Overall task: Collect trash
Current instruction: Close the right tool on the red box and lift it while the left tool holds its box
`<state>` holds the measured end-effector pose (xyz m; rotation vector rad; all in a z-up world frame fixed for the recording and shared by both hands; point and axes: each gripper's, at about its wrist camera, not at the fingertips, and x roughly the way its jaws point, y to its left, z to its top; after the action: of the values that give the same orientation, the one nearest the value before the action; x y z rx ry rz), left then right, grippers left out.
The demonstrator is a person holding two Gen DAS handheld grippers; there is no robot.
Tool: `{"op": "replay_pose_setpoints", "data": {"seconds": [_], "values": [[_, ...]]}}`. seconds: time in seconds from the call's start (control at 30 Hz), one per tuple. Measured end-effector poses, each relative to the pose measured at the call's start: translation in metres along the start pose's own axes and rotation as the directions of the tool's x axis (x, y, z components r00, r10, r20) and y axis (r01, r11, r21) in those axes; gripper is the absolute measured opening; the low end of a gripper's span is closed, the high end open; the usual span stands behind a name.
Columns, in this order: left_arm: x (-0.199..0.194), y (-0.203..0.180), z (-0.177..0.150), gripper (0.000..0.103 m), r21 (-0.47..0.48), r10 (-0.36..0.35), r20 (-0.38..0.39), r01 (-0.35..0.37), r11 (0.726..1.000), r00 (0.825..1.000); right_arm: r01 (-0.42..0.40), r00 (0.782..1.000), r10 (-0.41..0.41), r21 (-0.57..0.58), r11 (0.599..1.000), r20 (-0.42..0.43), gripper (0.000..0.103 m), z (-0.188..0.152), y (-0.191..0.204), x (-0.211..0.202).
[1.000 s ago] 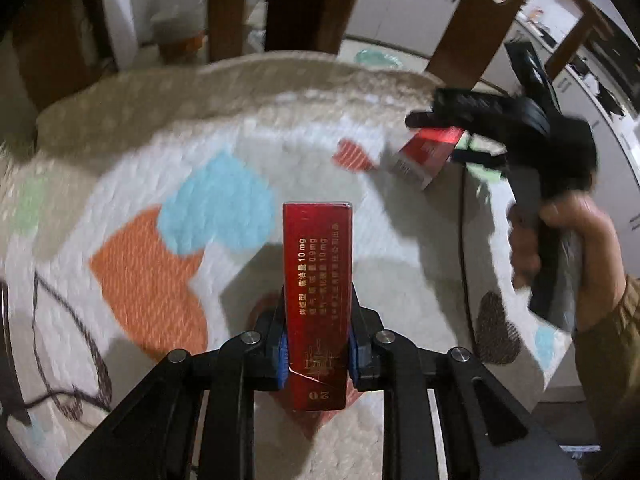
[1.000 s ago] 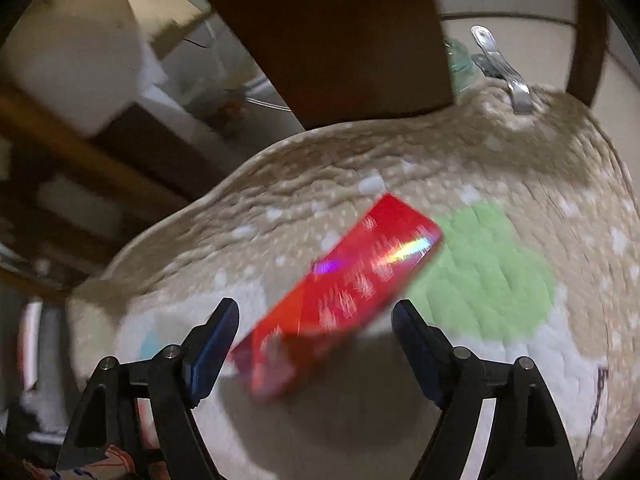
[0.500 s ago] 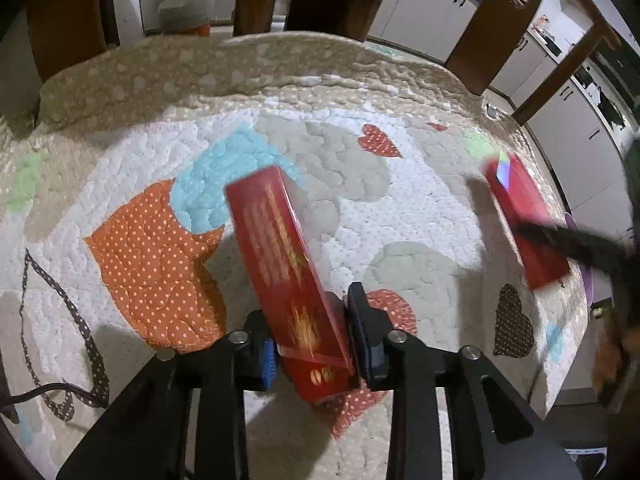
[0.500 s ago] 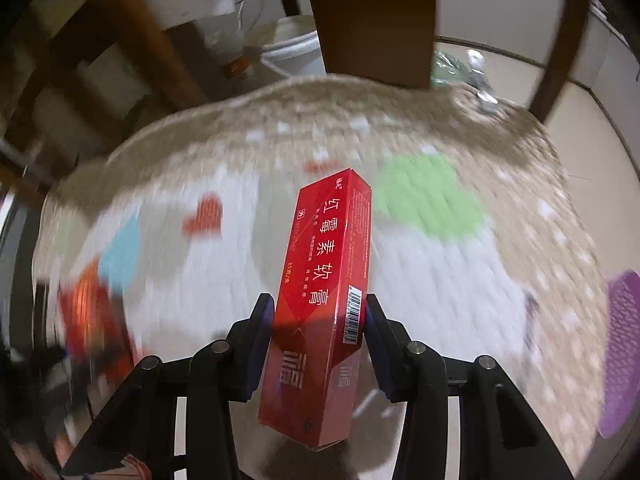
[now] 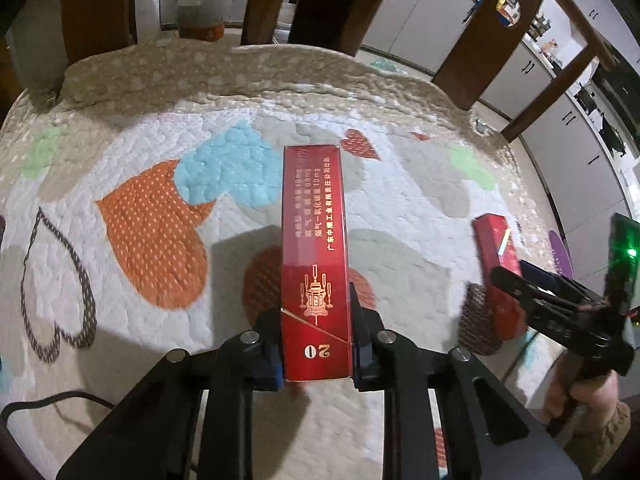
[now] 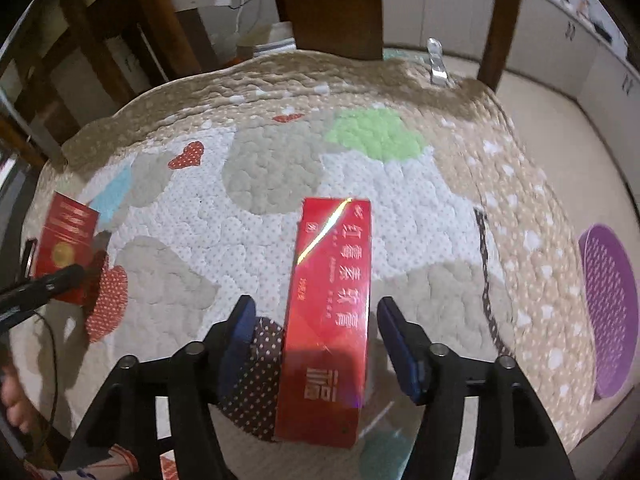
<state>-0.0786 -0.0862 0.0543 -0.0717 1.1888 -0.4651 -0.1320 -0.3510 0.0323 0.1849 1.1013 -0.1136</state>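
My left gripper (image 5: 316, 340) is shut on a dark red cigarette box (image 5: 314, 240), which sticks out straight ahead above the heart-patterned quilt (image 5: 400, 208). In the right wrist view that box (image 6: 66, 240) and a left finger (image 6: 52, 280) show at the left edge. My right gripper (image 6: 316, 320) is opening. A bright red carton (image 6: 328, 312) lies lengthwise between its jaws, with a gap on each side and no pad touching it. Whether the carton rests on the quilt (image 6: 260, 232) I cannot tell. The left wrist view shows the right gripper (image 5: 516, 276) over that carton (image 5: 496, 264).
Brown wooden chair legs (image 5: 96, 4) stand around the quilt's far edge. A purple perforated disc (image 6: 608, 304) lies on the floor to the right. A clear clip (image 6: 438, 64) sits at the quilt's far rim. A black cable (image 5: 52, 404) runs at the near left. A hand (image 5: 576, 396) holds the right gripper.
The right jaws, shut on the bright red carton half a second ago, have spread off it. The dark red box in the left gripper tilted left, then straightened. The right gripper swept across the quilt.
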Motion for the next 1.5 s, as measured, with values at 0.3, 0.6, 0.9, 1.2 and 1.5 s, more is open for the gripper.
{"op": "replay_pose_setpoints", "data": {"seconds": [0.3,0.6,0.9,1.2,1.5], "values": [[-0.013,-0.059,-0.021,0.021,0.072,0.068,0.005,-0.068,0.995,0.998,-0.074,0.997,0.073,0.034,0.997,0.038,0.043,-0.008,-0.018,0.006],[-0.007,-0.095,-0.034,0.021,0.150,0.212,-0.006,-0.208,0.967,0.977,-0.177,0.983,0.174,0.040,0.983,0.061,0.043,-0.004,-0.048,-0.014],[-0.002,-0.127,-0.041,0.021,0.245,0.261,0.008,-0.255,0.936,0.965,-0.230,0.966,0.212,0.119,0.966,0.147,0.043,-0.031,-0.073,-0.050],[-0.005,-0.151,-0.047,0.021,0.304,0.244,0.032,-0.242,0.921,0.969,-0.161,0.973,0.125,0.182,0.970,0.196,0.043,-0.053,-0.091,-0.074],[-0.006,-0.147,-0.047,0.022,0.289,0.241,0.030,-0.240,0.927,0.970,-0.144,0.974,0.110,0.168,0.975,0.200,0.043,-0.055,-0.081,-0.078]]}}
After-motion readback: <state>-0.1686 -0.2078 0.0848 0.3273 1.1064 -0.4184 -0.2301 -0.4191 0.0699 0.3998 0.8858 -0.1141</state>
